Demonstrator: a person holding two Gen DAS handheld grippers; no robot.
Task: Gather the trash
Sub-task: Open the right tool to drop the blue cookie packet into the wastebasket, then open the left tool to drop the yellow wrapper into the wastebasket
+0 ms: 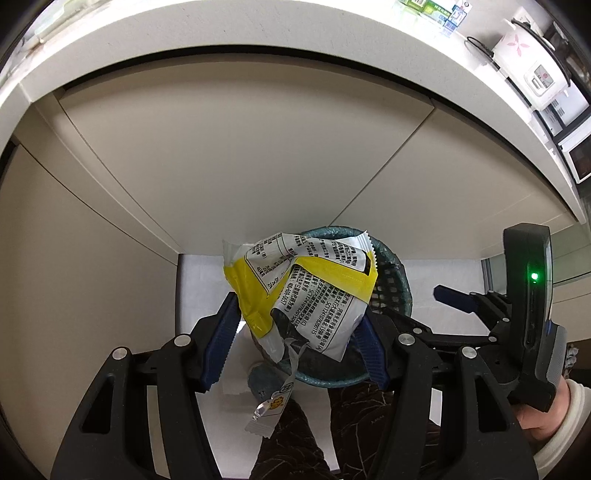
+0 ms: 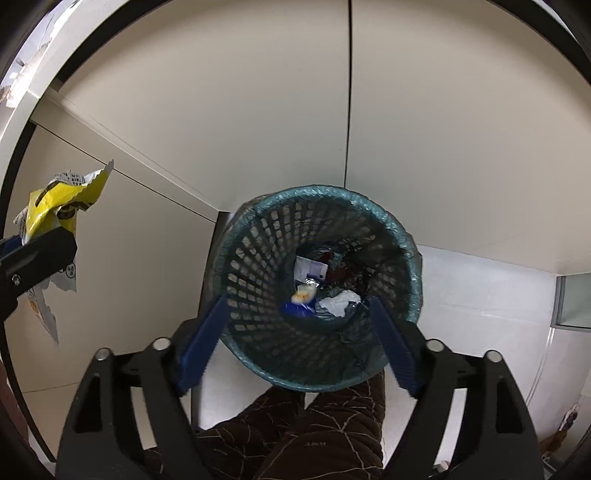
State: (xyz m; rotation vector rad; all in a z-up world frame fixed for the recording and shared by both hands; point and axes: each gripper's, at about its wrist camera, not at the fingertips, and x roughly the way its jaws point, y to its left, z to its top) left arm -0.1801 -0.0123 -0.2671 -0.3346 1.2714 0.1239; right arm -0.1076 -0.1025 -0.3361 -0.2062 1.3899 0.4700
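Note:
My left gripper (image 1: 295, 325) is shut on a crumpled yellow and white food wrapper (image 1: 306, 284) and a thin clear wrapper strip (image 1: 273, 402) that hangs below it. It holds them above and left of a teal mesh trash basket (image 1: 391, 273). In the right wrist view the basket (image 2: 258, 266) stands on the floor right below, with several pieces of trash (image 2: 317, 288) at its bottom. My right gripper (image 2: 295, 317) is open and empty over the basket's mouth. The wrapper (image 2: 59, 206) shows at the left of that view, in the left gripper's fingers (image 2: 40, 251).
Beige cabinet doors (image 1: 240, 155) stand behind the basket under a white countertop (image 1: 258, 33) with a rice cooker (image 1: 532, 62) and boxes. The floor (image 2: 480, 302) is white. The person's dark patterned trousers (image 2: 314, 424) are just in front of the basket.

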